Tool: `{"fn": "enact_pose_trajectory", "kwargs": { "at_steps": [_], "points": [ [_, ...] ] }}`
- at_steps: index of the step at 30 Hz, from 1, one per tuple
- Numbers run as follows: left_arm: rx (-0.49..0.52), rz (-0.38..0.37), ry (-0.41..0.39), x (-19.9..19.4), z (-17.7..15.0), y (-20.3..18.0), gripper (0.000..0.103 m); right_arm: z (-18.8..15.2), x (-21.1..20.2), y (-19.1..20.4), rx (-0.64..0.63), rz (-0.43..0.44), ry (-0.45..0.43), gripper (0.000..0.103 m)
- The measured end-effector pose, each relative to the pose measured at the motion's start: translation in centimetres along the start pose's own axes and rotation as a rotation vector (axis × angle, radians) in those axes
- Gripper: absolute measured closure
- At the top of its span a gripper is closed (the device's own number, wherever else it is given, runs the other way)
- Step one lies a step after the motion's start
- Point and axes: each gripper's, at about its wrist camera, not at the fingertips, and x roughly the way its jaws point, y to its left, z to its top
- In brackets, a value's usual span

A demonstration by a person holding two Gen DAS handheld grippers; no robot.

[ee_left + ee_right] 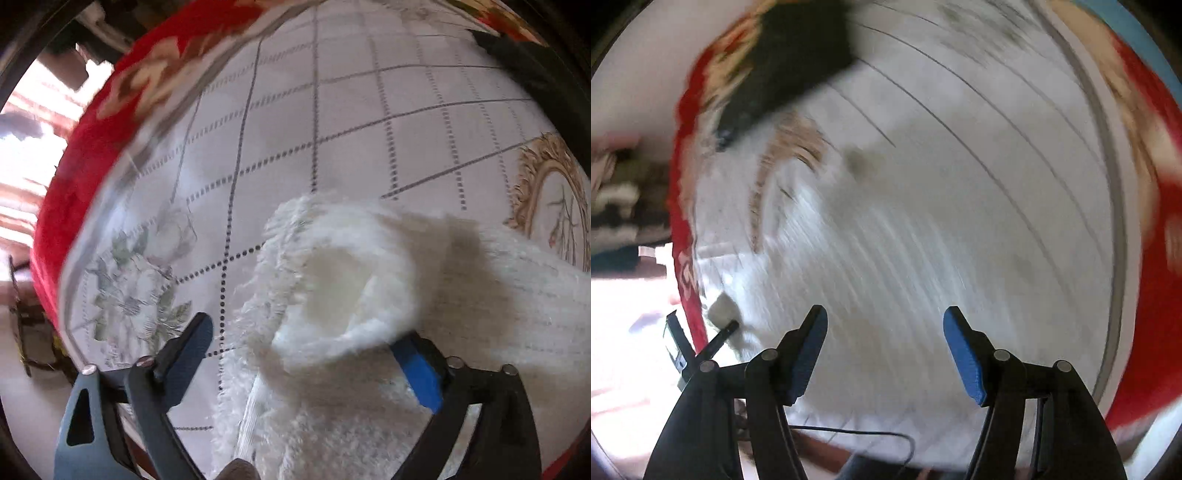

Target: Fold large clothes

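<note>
A white fluffy garment [369,295] lies on the checked tablecloth [332,122], and its open cuff curls up toward the camera. My left gripper [303,332] points down over that cuff with its jaws wide open. The left finger [195,339] stands clear of the fabric, while the fluff covers the tip of the blue-padded right finger [419,373]. The right wrist view is motion-blurred. There my right gripper [884,317] is open above the white ribbed cloth [886,258], with nothing between its fingers.
A red floral cloth [92,147] hangs over the table's edge [1145,258]. A black garment [517,62] lies at the far side [783,62]. A gold frame motif [546,206] is printed on the tablecloth. A thin black cable [868,432] runs along the near edge.
</note>
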Motion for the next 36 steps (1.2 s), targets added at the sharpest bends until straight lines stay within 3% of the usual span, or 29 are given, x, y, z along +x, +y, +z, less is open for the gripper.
{"fn": "enact_pose_trajectory", "kwargs": {
  "at_steps": [2, 5, 6, 7, 8, 10, 16, 20, 22, 24, 25, 27, 28, 29, 30, 32, 33, 36],
  "points": [
    [-0.020, -0.021, 0.013, 0.3, 0.1, 0.4, 0.003, 3.4, 1.9, 2.0, -0.103, -0.024, -0.006, 0.036],
    [0.001, -0.011, -0.004, 0.0, 0.2, 0.1, 0.003, 7.3, 5.6, 4.0, -0.230, -0.010, 0.072, 0.040],
    [0.006, -0.009, -0.010, -0.1, 0.1, 0.1, 0.003, 7.6, 6.5, 5.0, -0.283, 0.002, 0.096, 0.059],
    [0.008, -0.010, -0.014, -0.1, 0.1, 0.1, 0.003, 7.3, 6.7, 6.5, -0.325, -0.001, 0.099, 0.097],
    [0.005, -0.012, -0.016, -0.1, 0.0, 0.1, 0.003, 7.2, 7.2, 7.7, -0.371, -0.040, 0.117, 0.098],
    [-0.001, -0.017, -0.016, 0.1, 0.0, 0.3, 0.003, 6.6, 6.5, 8.8, -0.426, -0.069, 0.087, 0.099],
    [-0.033, -0.063, -0.007, 0.7, -0.3, 1.8, 0.000, 7.7, 0.4, 9.5, -0.269, 0.055, -0.110, 0.101],
    [-0.033, -0.071, -0.003, 1.0, -0.2, 2.6, 0.000, 8.4, 1.3, 11.9, -0.258, 0.033, -0.196, 0.101],
    [-0.038, -0.076, -0.001, 1.3, -0.1, 2.7, 0.000, 10.1, 3.6, 12.4, -0.248, 0.011, -0.172, 0.100],
    [-0.041, -0.073, 0.004, 1.0, 0.2, 2.9, 0.000, 12.2, 7.2, 12.1, -0.255, -0.048, -0.079, 0.098],
    [-0.032, -0.061, -0.005, 0.3, 0.2, 2.8, 0.000, 13.1, 9.2, 11.8, -0.216, -0.060, 0.010, 0.097],
    [-0.008, -0.048, -0.036, -1.4, 0.1, 2.3, 0.000, 13.5, 9.4, 11.2, -0.144, -0.048, 0.046, 0.096],
    [0.000, -0.049, -0.054, -2.3, -0.1, 2.4, 0.000, 13.2, 7.8, 11.1, -0.128, -0.016, 0.009, 0.092],
    [0.008, -0.049, -0.073, -3.3, -0.3, 2.2, 0.000, 12.5, 6.0, 11.0, -0.117, 0.006, -0.030, 0.078],
    [0.017, -0.050, -0.086, -4.0, -0.5, 2.0, 0.000, 11.8, 4.5, 10.7, -0.109, 0.016, -0.054, 0.072],
    [0.037, -0.057, -0.107, -5.3, -1.0, 1.2, 0.000, 8.9, 1.3, 10.1, -0.098, 0.100, -0.117, 0.068],
    [0.045, -0.063, -0.113, -5.8, -1.3, 0.7, 0.000, 7.9, 1.0, 10.0, -0.101, 0.125, -0.105, 0.068],
    [0.073, -0.093, -0.110, -6.5, -1.8, -1.3, 0.000, 5.0, 4.6, 10.9, -0.157, 0.107, 0.079, 0.068]
  ]
}}
